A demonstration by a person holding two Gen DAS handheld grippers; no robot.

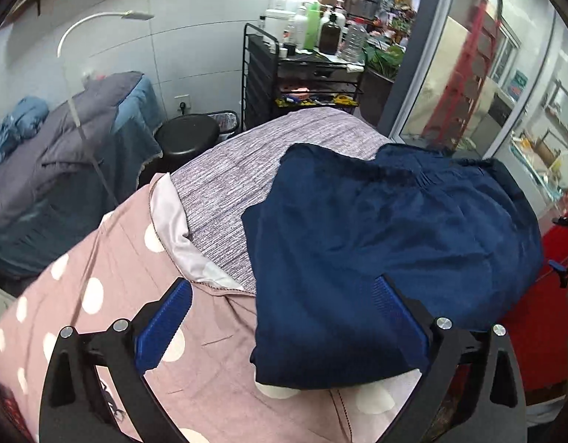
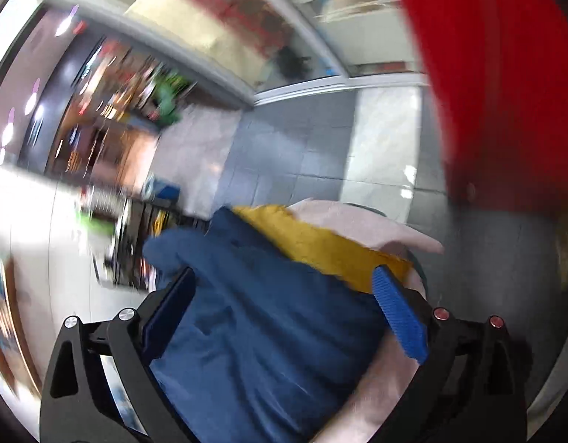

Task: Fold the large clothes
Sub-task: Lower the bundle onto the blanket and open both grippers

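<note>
Navy garment (image 1: 387, 229) lies folded on the bed (image 1: 110, 280); left gripper (image 1: 284, 302) and right gripper (image 2: 284, 295) jaws spread, empty. Square any uneven edges before restacking.

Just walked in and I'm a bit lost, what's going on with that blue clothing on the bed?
A person with a handheld gripper in each hand is folding clothes. The dark blue garment lies folded on the bed's polka-dot cover. Both the left gripper and the right gripper have their jaws wide open above it, gripping nothing. The blurred right wrist view also shows a yellow cloth beside the garment.
</note>
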